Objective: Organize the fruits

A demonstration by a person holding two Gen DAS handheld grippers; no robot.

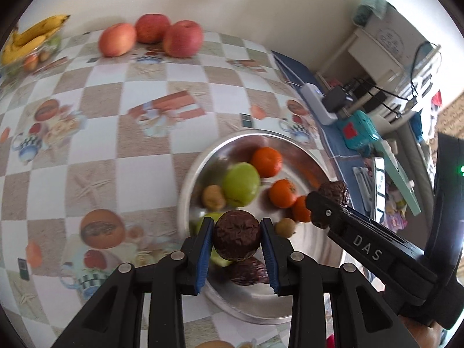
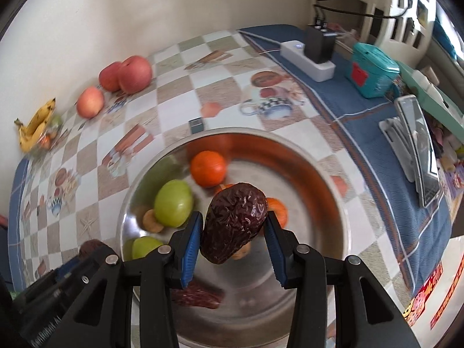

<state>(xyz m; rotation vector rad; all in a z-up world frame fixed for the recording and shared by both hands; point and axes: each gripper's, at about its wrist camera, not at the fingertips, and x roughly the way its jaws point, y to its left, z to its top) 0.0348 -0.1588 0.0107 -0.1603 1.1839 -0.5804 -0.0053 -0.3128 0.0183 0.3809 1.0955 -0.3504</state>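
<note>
- Left wrist view: the left gripper (image 1: 237, 239) is clamped on a wrinkled dark red date (image 1: 236, 236), its blue pads pressed against both sides of the fruit, above the near rim of a metal bowl (image 1: 316, 298).
- In the bowl lie a green fruit (image 1: 241, 185), three small oranges, the farthest one (image 1: 266, 161) near the back wall, two small brownish fruits and another dark date (image 1: 248, 271) on the bottom below the held one.
- At the right, the right gripper (image 1: 327, 200) reaches in over the bowl's edge with a second dark date (image 1: 334, 190) at its tip.
- Three red apples (image 1: 150, 36) sit in a row on the checked tablecloth (image 1: 95, 150) by the wall, with bananas (image 1: 32, 36) in a clear dish at far left.
- Right wrist view: the right gripper (image 2: 233, 229) grips an elongated wrinkled date (image 2: 233, 221) between its blue pads, hanging over the middle of the metal bowl (image 2: 333, 203).
- Beneath it lie two green fruits, the larger one (image 2: 173, 203) at left, an orange (image 2: 208, 168) behind, and a dark date (image 2: 197, 295) on the bottom.
- The left gripper's body shows at lower left; its grip cannot be read from here.
- The apples (image 2: 126, 74) and bananas (image 2: 36, 127) line the wall at left.
</note>
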